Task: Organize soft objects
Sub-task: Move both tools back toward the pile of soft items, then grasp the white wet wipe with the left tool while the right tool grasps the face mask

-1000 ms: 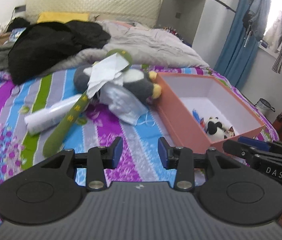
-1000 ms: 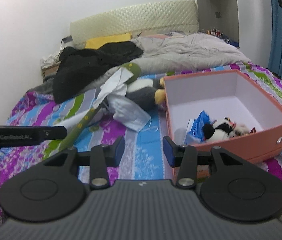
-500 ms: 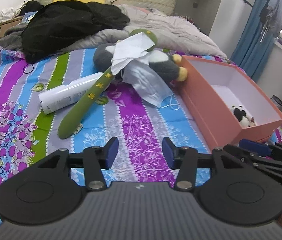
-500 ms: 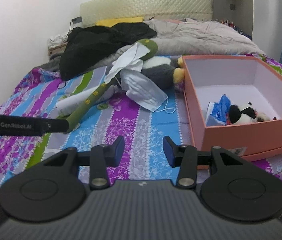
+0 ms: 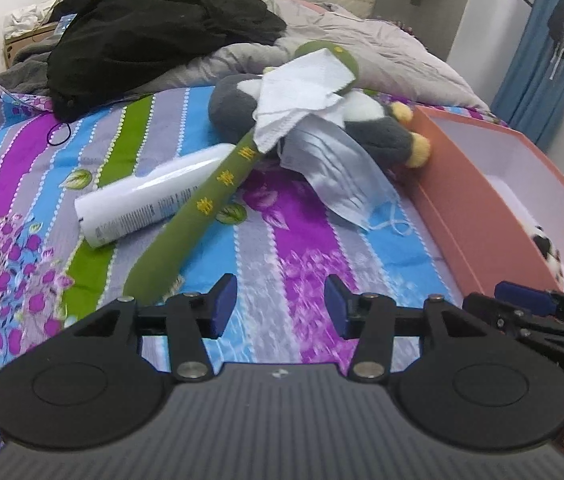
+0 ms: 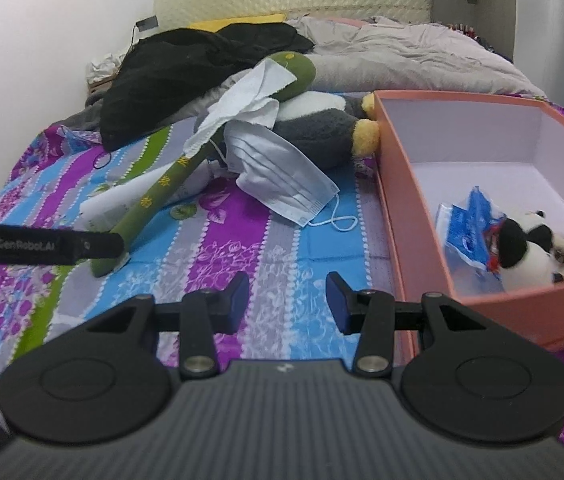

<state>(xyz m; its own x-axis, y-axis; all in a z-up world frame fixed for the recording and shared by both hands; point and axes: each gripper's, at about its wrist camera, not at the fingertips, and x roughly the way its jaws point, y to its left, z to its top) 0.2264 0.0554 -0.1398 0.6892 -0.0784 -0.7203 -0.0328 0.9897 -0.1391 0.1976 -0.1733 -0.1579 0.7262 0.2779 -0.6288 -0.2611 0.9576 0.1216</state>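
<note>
Both grippers empty: left gripper (image 5: 280,300) jaws just opened wider, right gripper (image 6: 287,299) half-open. Face mask (image 6: 282,178) lies beside the box (image 6: 409,216); best pinched mid-fabric, clear of the green plush stick (image 5: 202,204).

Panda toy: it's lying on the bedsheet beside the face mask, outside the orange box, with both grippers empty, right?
Not quite. The panda toy is inside the orange box, next to a blue packet, as the right wrist view shows. The face mask lies on the bedsheet outside it, and both grippers are empty.
</note>
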